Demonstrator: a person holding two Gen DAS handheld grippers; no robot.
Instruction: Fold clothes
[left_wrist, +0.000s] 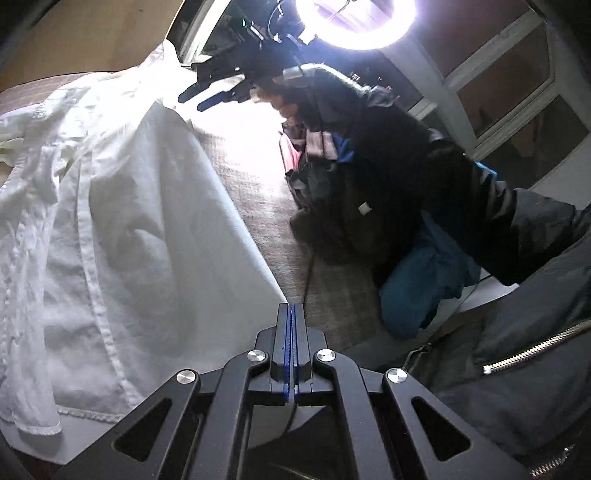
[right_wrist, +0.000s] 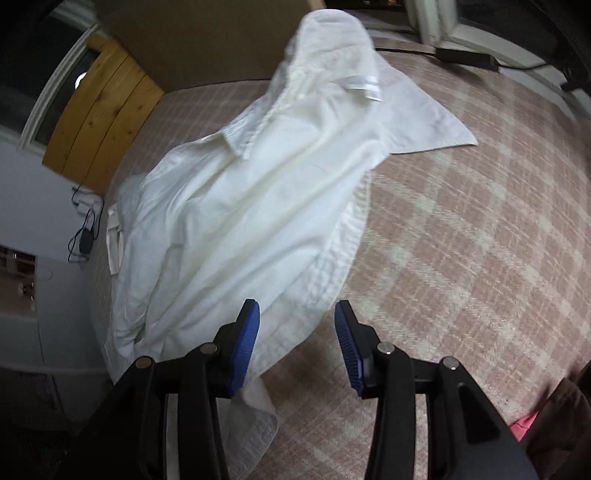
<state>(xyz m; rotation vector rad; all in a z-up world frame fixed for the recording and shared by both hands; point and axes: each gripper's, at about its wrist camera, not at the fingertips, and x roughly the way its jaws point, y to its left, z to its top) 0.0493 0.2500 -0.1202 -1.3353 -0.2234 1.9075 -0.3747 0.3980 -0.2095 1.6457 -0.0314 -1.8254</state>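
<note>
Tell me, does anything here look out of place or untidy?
Yes. The white shirt lies crumpled on the checked blanket, bunched and partly raised instead of flat. A heap of other clothes is piled beside it.

Supporting surface: a bed covered by a pink-and-cream plaid blanket (right_wrist: 461, 229), which fills the right wrist view from 12 o'clock round to 6 o'clock. A white shirt (right_wrist: 251, 192) lies directly on it, crumpled, running from about 12 o'clock to 7 o'clock, with one flat corner spread out toward 2 o'clock. In the left wrist view a heap of dark clothes (left_wrist: 373, 177) with a blue garment (left_wrist: 417, 288) rests on the same cover at about 3 o'clock, apart from the shirt (left_wrist: 122, 206). A pink item (right_wrist: 522, 424) shows at 4 o'clock, partly hidden.
</note>
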